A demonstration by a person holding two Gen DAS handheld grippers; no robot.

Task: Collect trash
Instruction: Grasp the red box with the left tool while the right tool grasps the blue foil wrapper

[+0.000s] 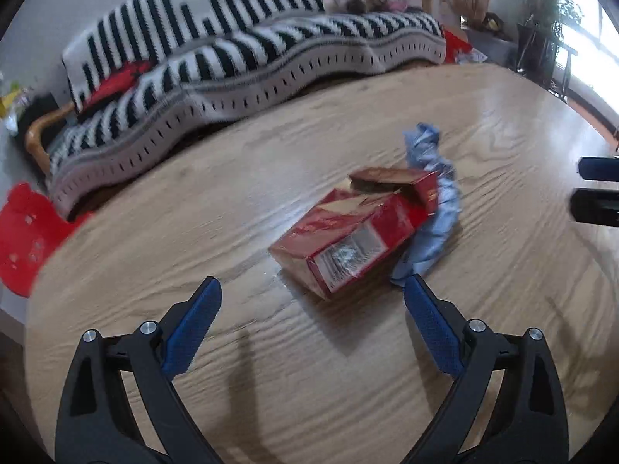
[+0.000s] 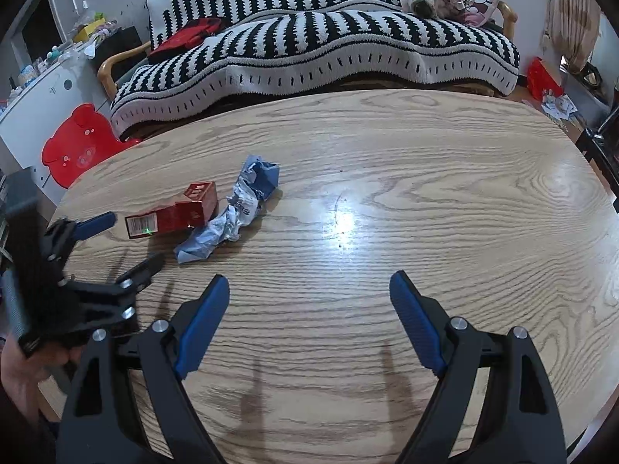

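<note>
A red cigarette box point(image 1: 348, 232) with its lid flipped open lies on the wooden table point(image 1: 271, 367), just ahead of my open, empty left gripper point(image 1: 313, 294). A crumpled blue and white wrapper point(image 1: 433, 197) lies against the box's far right side. In the right wrist view the box point(image 2: 174, 212) and wrapper point(image 2: 240, 208) lie at left, and the left gripper point(image 2: 127, 239) reaches toward them, open. My right gripper point(image 2: 309, 286) is open and empty over bare table, well right of the trash. Its fingers point(image 1: 595, 193) show at the right edge of the left wrist view.
A sofa with a black and white striped blanket point(image 2: 309, 38) runs along the table's far edge. A red bear-shaped stool point(image 2: 77, 147) stands at the far left. A red bag point(image 2: 543, 77) and clutter sit at the far right.
</note>
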